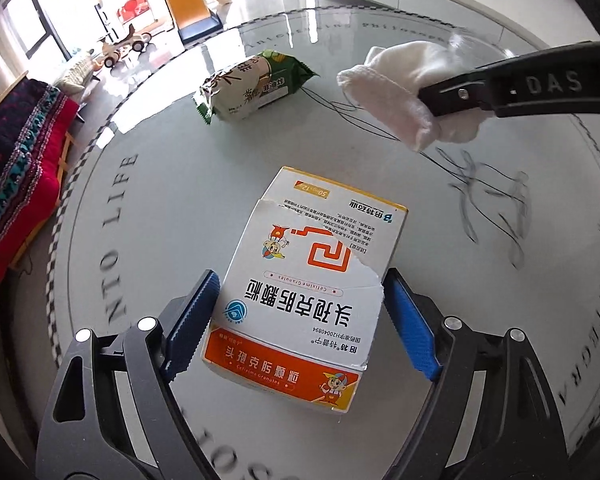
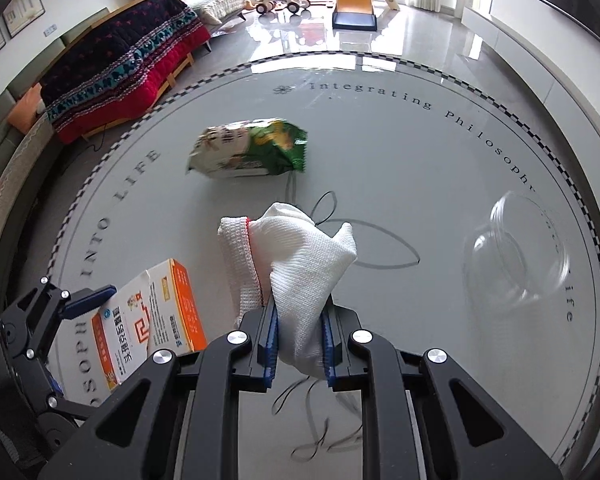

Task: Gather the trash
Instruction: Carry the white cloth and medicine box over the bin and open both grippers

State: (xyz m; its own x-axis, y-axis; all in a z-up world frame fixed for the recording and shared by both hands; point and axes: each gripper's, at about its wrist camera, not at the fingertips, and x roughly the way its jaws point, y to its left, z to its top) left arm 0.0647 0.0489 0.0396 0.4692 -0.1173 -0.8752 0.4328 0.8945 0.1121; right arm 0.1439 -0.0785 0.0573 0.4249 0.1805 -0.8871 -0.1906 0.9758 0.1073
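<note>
Mid-pickup. Right gripper (image 2: pixel 298 344) clamped on white cloth (image 2: pixel 300 264); left gripper (image 1: pixel 300 316) clamped on medicine box (image 1: pixel 304 292). Next: carry both to bin; snack bag (image 1: pixel 252 84) remains far.

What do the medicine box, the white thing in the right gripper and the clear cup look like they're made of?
Medicine box: thin printed cardboard, judging by its ragged torn flap. White thing: knitted fabric with visible ribbing and a red-stitched hem, likely a cotton glove. Clear cup: transparent, glossy, probably thin plastic, though glass can't be ruled out.
</note>
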